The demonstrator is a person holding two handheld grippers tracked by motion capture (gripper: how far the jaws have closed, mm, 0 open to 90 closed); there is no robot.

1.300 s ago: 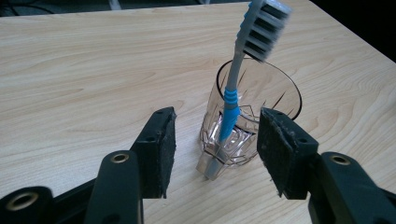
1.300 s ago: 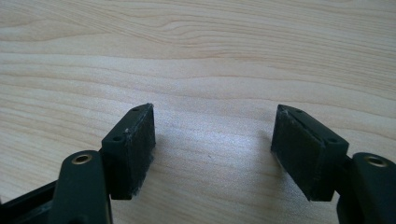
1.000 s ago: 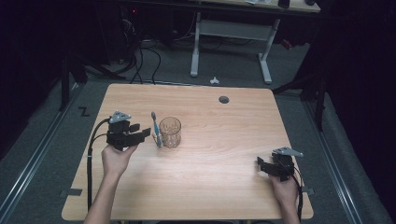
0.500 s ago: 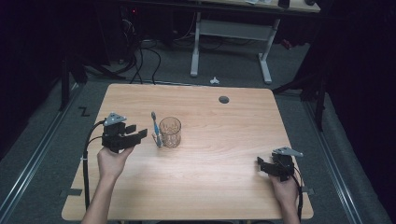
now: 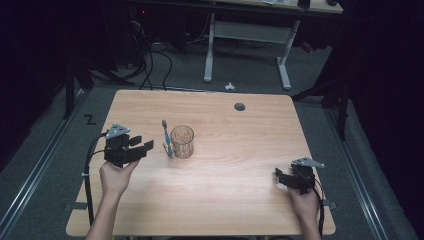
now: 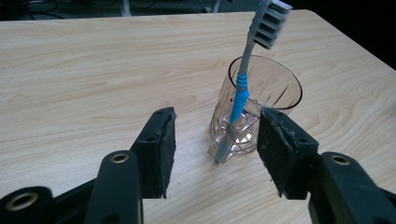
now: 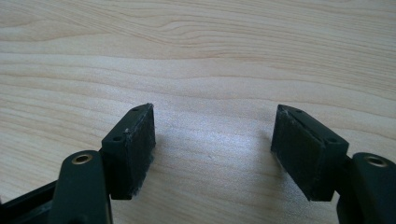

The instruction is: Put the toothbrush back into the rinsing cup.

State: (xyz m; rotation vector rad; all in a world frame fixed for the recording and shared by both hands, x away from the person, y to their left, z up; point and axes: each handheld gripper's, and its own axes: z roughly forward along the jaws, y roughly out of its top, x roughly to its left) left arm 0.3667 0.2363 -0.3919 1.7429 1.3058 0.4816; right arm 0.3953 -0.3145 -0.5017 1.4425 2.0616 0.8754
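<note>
I am holding my right gripper [image 5: 289,178] at roughly 4 o'clock on the table [image 5: 235,200], near the front edge, with its jaws spread wide and nothing between them; in the right gripper view bare wood is lying under the pads [image 7: 135,149]. I judge it to be parked there to stay out of the working area. I am holding my left gripper [image 5: 142,148] at about 9 o'clock, jaws likewise parted and empty, aimed toward 3 o'clock at the toothbrush [image 5: 166,140]. In the left gripper view the toothbrush [image 6: 240,88] is standing tilted, its handle end resting on the wood and its shaft leaning against the outer wall of the glass [image 6: 259,109], with the bristle head rising above the rim. That lean is keeping the handle off the surface, which should give the pads room to close on either side of it. The handle is sitting just ahead of the jaws, between their lines and nearer the right-hand pad, not yet touched. The glass [image 5: 182,141] is standing upright just beyond the brush, near the table's centre. At 12 o'clock, near the far edge, a dark round grommet [image 5: 239,106] is sitting in the tabletop.
</note>
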